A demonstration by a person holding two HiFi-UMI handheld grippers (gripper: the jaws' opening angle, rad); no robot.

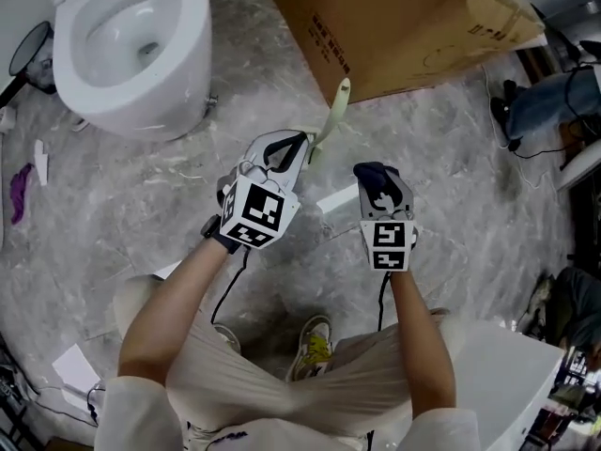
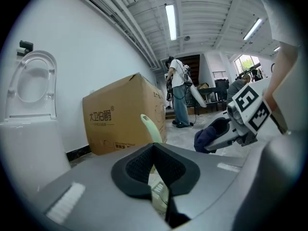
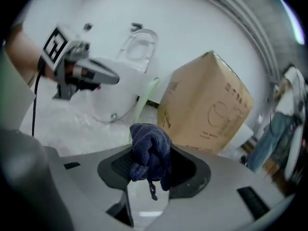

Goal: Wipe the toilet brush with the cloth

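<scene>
My left tool (image 1: 300, 148) clamps the toilet brush (image 1: 334, 109) by its pale handle. My right tool (image 1: 382, 186) pinches the bunched cloth (image 3: 150, 150), nearby but apart. I'd press cloth to handle and stroke along it, keeping both grips firm.

We record both forearms (image 1: 178, 299) held forward side by side, the left gripper (image 1: 303, 148) clamped on the brush handle (image 1: 334, 109), the right gripper (image 1: 378, 181) clamped on the cloth (image 3: 150, 148).

Workshop-like hall: loose toilet (image 1: 131, 50), cardboard box (image 1: 404, 26) on marbled floor (image 1: 141, 195), exposed-beam ceiling (image 2: 202, 18).
</scene>
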